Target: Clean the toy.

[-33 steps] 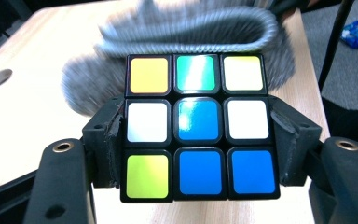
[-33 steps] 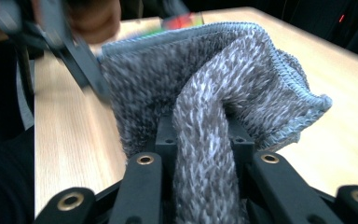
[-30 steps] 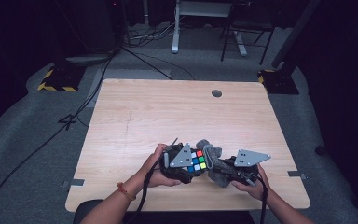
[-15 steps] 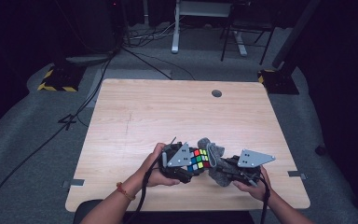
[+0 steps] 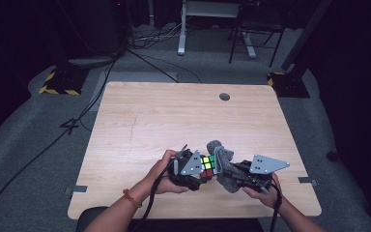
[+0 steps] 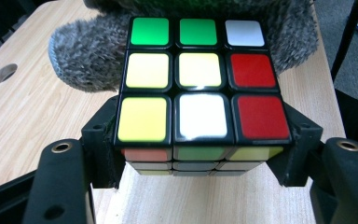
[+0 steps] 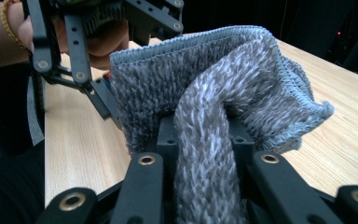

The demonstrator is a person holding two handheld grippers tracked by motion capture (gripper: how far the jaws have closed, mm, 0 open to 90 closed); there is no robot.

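A scrambled Rubik's cube is clamped between the jaws of my left gripper, near the table's front edge. Its upper face shows green, yellow, white and red tiles. A fuzzy grey cloth is pinched in my right gripper, and it is pressed against the cube's far side. In the right gripper view the cloth folds over the jaws and hides the cube. The left gripper stands just behind the cloth there.
The wooden table has a round cable hole near its far edge. Beyond the table lie grey floor, cables and desk legs. A person's hands hold both grippers at the front edge.
Both grippers, with cube and cloth, have shifted slightly; the cloth has moved a little over the cube's side.
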